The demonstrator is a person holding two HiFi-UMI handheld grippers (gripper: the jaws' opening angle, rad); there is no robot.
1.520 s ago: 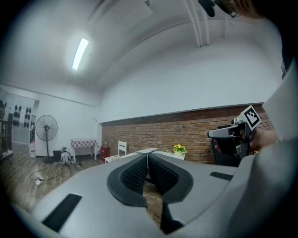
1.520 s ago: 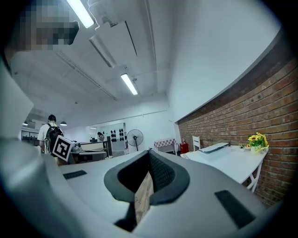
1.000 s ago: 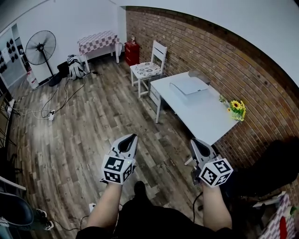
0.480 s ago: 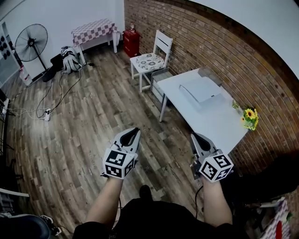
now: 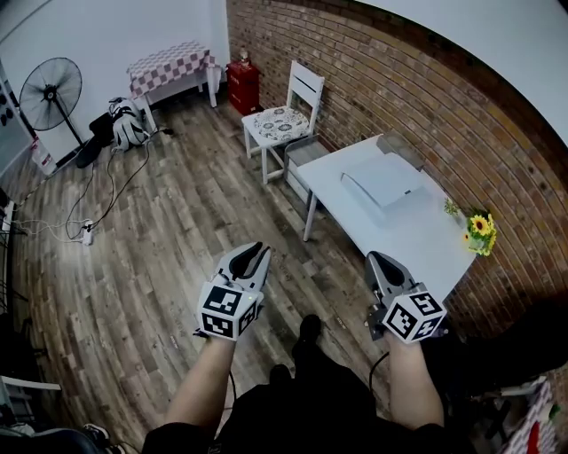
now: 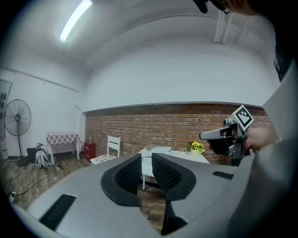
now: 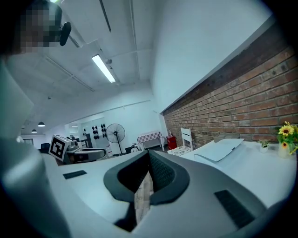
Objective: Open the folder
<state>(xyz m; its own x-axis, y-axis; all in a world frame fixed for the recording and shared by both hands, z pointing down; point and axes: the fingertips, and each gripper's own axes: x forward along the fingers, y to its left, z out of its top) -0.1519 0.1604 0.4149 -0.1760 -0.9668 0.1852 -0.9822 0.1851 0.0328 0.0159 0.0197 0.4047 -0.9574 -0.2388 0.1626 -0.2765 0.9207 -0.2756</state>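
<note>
Evidently the approach: the left gripper (image 5: 251, 253), whose jaws have just been opening and hold nothing, and the right gripper (image 5: 378, 261), pressed together, hang short of the worktop (image 5: 417, 238). Next, reach the closed folder (image 5: 383, 183) on it.

Brick wall (image 5: 399, 80) on the right, white far wall (image 5: 115, 27), wood-plank floor (image 5: 160, 239), white table (image 5: 417, 241) against the brick, white chair (image 5: 288, 111) beside it, pedestal fan (image 5: 49, 89), ceiling strip light (image 6: 74, 21).
</note>
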